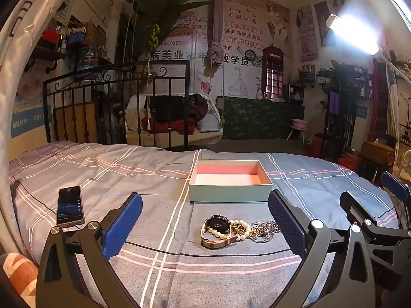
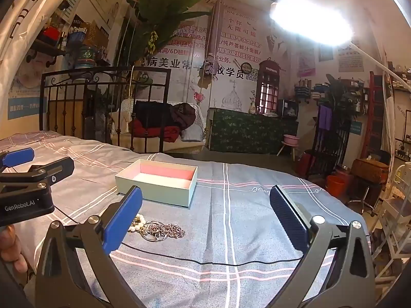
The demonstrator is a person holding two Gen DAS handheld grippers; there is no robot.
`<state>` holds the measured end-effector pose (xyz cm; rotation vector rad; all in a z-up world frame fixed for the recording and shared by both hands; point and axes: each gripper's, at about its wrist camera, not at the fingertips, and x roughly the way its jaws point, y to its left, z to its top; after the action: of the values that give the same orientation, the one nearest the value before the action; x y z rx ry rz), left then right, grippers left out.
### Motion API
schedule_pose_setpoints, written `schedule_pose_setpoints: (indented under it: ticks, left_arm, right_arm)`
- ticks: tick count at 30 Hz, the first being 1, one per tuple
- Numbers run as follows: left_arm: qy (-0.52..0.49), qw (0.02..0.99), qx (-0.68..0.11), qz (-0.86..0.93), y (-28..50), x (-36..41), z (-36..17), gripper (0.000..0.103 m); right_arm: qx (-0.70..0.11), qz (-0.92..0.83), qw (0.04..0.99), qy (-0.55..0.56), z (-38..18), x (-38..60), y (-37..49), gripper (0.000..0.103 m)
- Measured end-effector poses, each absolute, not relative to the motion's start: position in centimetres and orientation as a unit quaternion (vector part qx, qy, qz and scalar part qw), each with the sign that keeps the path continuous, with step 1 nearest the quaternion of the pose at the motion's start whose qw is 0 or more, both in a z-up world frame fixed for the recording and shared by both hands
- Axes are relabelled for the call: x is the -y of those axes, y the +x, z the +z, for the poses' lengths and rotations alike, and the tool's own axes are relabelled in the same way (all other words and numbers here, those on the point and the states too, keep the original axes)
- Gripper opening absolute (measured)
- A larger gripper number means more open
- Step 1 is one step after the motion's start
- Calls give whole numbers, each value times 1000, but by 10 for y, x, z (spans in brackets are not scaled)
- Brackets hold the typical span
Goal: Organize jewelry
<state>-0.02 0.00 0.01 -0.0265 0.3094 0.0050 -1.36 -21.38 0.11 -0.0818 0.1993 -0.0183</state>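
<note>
A pile of jewelry lies on the bed: a watch (image 1: 217, 227) with a tan strap, a pearl bracelet (image 1: 240, 227) and silver chains with rings (image 1: 265, 228). Behind it stands an open pale-green box (image 1: 230, 192) with a pink inside, holding nothing I can see. My left gripper (image 1: 205, 224) is open, its fingers either side of the pile, a little short of it. My right gripper (image 2: 205, 220) is open; the chains (image 2: 164, 229) and pearls (image 2: 137, 222) lie just inside its left finger. The box (image 2: 156, 188) is ahead to the left.
A phone (image 1: 69, 205) lies on the bedspread at the left, with a black cable (image 1: 205, 254) running across the bed in front of the jewelry. An iron bed frame (image 1: 115, 102) stands at the far end. The right gripper's body (image 1: 372, 220) shows at the right.
</note>
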Motion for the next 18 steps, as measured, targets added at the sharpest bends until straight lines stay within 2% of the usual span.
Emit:
schedule_pose_setpoints:
  ticks: [18]
  left_arm:
    - [-9,985,-170,-1,4,-2,-10,97]
  right_arm:
    - [-116,-14,993,-29,1,221,-7,98]
